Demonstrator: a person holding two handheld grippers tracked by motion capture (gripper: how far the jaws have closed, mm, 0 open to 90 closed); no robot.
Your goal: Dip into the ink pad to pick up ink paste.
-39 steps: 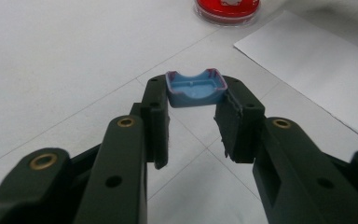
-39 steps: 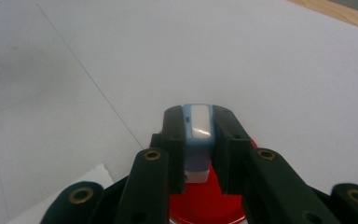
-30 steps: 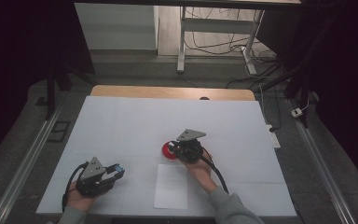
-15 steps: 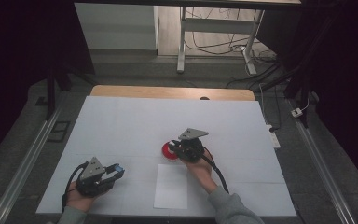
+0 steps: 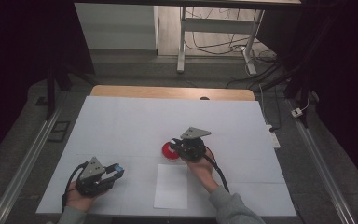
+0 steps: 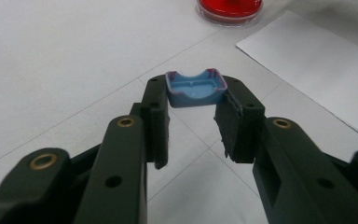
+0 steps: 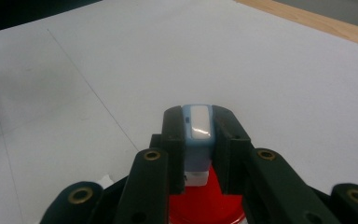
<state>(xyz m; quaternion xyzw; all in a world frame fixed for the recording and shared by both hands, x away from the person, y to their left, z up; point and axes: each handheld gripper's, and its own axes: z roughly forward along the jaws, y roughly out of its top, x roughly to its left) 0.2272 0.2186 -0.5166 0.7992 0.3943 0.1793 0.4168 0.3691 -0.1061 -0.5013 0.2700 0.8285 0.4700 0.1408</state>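
My left gripper rests near the table's front left, shut on a small blue cap pinched between its jaw tips; the cap's hollow side faces the camera. My right gripper sits at mid-table, shut on a pale blue stamp body with a white top. The stamp stands directly over a round red ink pad, which lies just left of the right gripper in the high view, at the pad. From the left gripper, the red pad shows farther off.
A white sheet of paper lies on the white table cover in front of the pad, between my two hands; its corner shows right of the left jaws. A wooden table edge runs along the back.
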